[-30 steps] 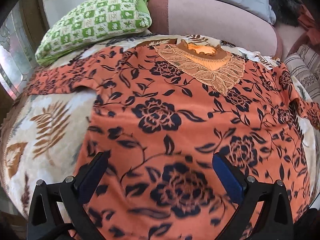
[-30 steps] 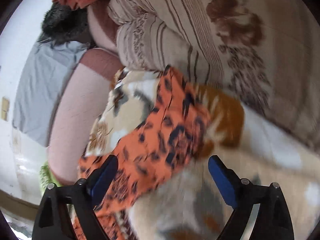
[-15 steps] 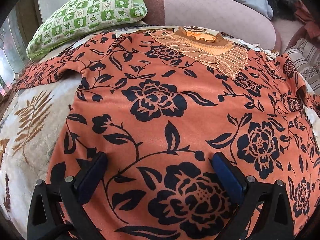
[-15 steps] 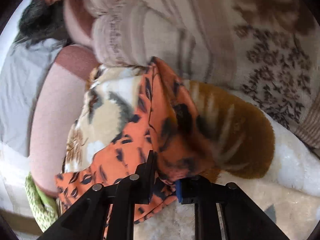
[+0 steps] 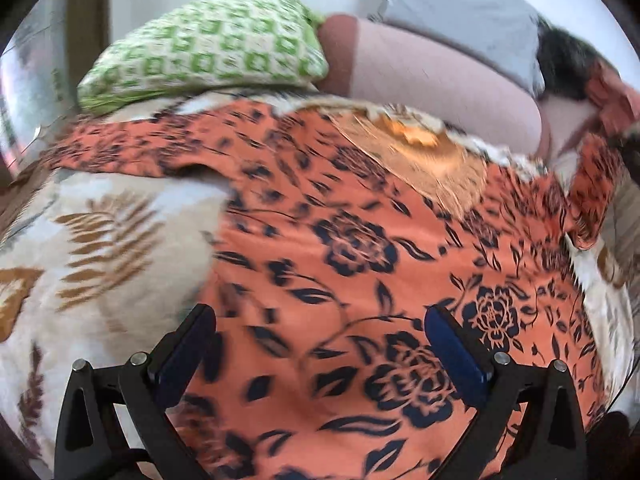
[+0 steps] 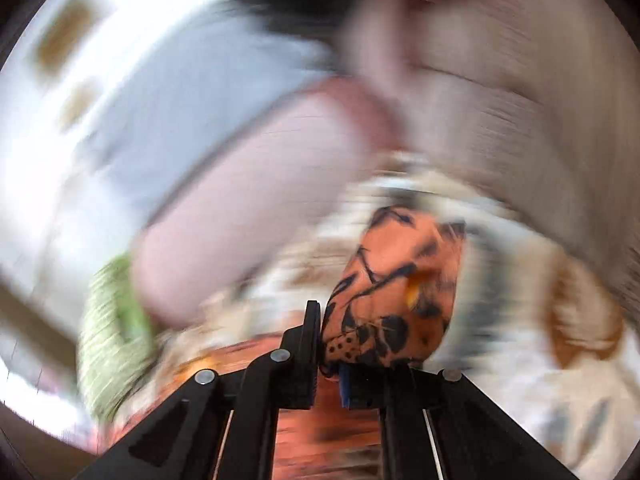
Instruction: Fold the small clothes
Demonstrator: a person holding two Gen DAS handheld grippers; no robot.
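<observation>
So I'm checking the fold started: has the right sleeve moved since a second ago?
Yes. The sleeve, pinched in the right tongs, has lifted off the blanket.

A green checked pillow (image 5: 208,44) lies beside a pink bolster (image 5: 432,80) on a leaf-patterned blanket (image 5: 100,240).

1 orange floral top (image 5: 360,280). 1 green-check pillow (image 5: 208,48), 11 o'clock. 1 pink bolster (image 5: 432,80), 1 o'clock. 1 grey pillow (image 5: 460,12). 1 leaf-print blanket (image 5: 100,248). 2 grippers: left (image 5: 320,352), right (image 6: 329,354).
</observation>
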